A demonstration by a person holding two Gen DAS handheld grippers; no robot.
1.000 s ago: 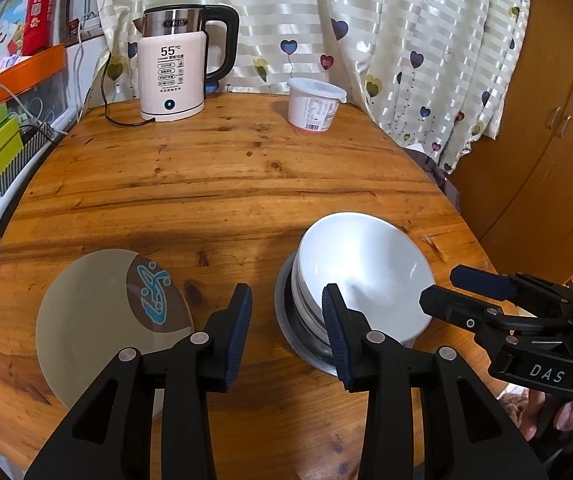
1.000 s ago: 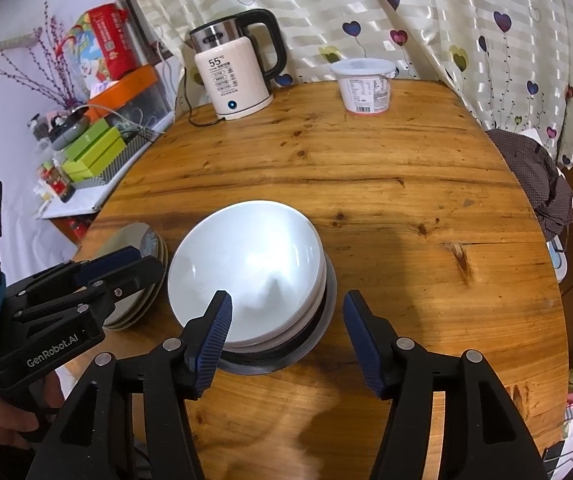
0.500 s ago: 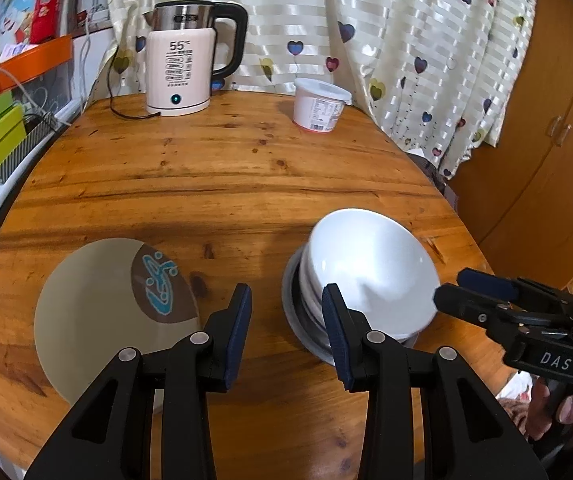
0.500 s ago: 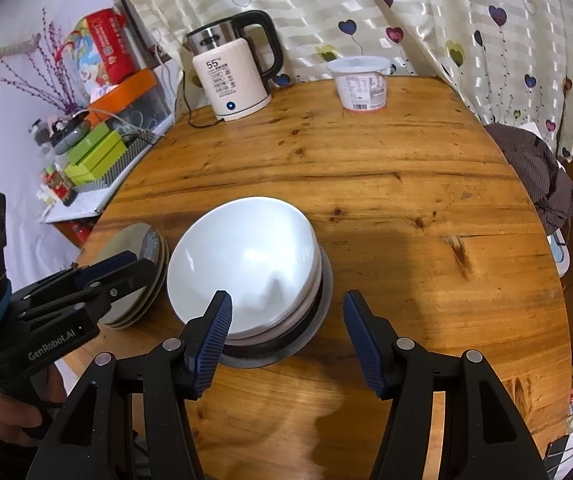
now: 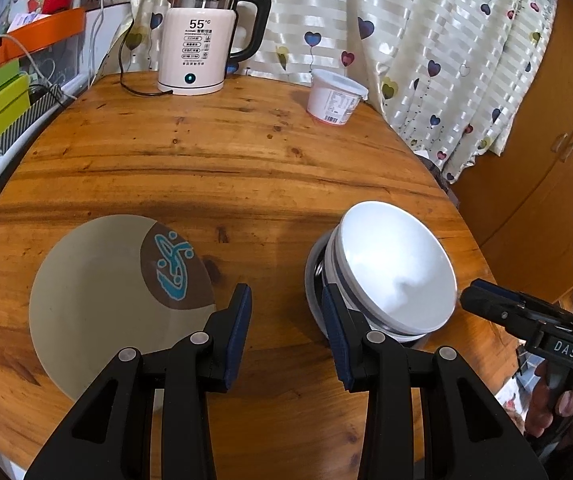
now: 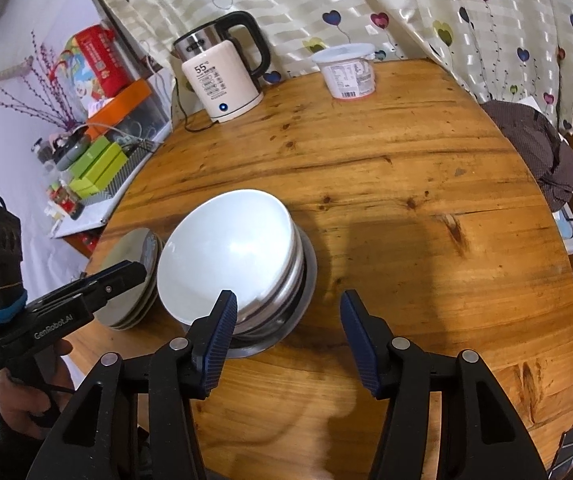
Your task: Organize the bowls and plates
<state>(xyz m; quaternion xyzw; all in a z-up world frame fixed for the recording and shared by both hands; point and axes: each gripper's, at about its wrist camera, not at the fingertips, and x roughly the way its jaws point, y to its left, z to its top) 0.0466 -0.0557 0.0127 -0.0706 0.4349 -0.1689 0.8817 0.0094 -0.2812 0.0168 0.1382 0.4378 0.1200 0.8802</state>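
We see stacked white ceramic bowls (image 6: 232,254) just beyond our closing, empty right gripper (image 6: 284,334), leftward. Our left gripper (image 5: 284,330) parted, empty, between bowls and beige round plate (image 5: 102,304).

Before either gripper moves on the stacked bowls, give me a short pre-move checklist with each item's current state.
1. Left gripper holds nothing: ok.
2. Right gripper holds nothing, its fingers closing over bare table: ok.
3. Bowl stack sits level: not ok, the top white bowl leans.
4. Plate stack lies apart from the bowls: ok.
5. Kettle and tub stand far from the bowls: ok.
6. Number of bowls stacked: cannot tell.
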